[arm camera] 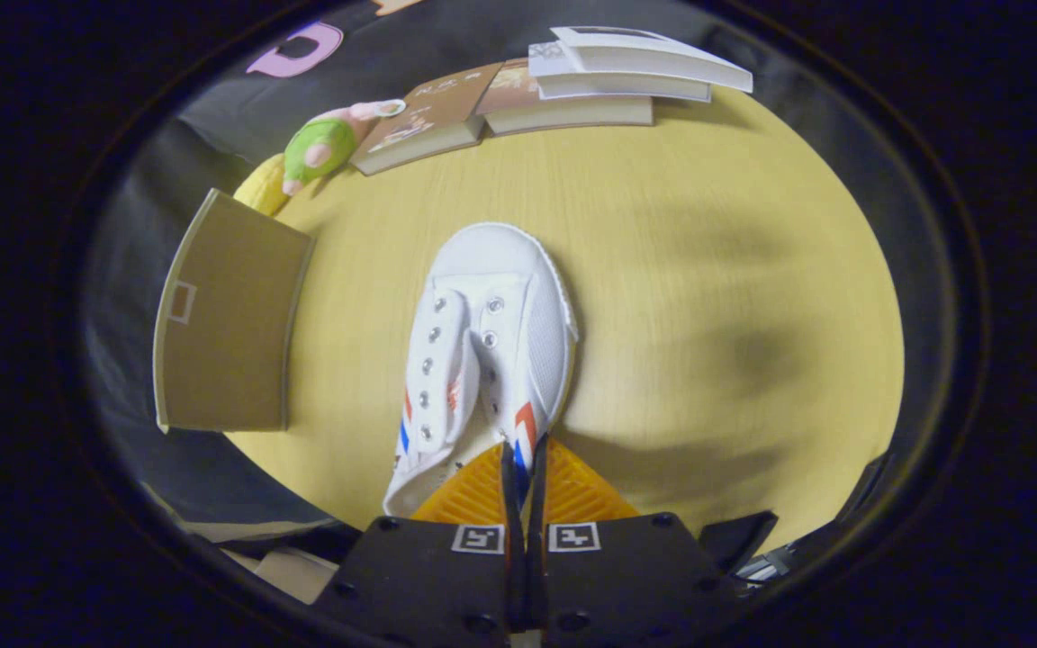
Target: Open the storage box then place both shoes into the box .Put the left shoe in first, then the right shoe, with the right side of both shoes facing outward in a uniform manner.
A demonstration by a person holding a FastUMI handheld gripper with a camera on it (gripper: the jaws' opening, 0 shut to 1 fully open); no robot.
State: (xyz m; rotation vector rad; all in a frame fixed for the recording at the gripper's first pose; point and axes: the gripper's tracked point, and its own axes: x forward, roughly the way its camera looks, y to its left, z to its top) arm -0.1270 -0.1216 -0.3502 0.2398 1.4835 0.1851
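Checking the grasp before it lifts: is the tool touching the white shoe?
Touching. The gripper view shows the tool closed on the white shoe, its heel-side edge pinched between both fingers.

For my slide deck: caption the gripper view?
Gripper shut on white shoe collar above wooden table.

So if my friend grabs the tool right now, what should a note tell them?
Tool: fingers nearly closed, pinching the side wall of the white shoe near its heel opening. The shoe looks held up over the table, toe pointing away from the tool.
Box: brown, off to the left at the table's edge. I can't tell if it is open.
Books and a plush toy lie at the far side, not part of the job.
Done: one shoe gripped. Which shoe it is, I can't say for sure.
Left: put this shoe in the box, then the other, right sides facing out.
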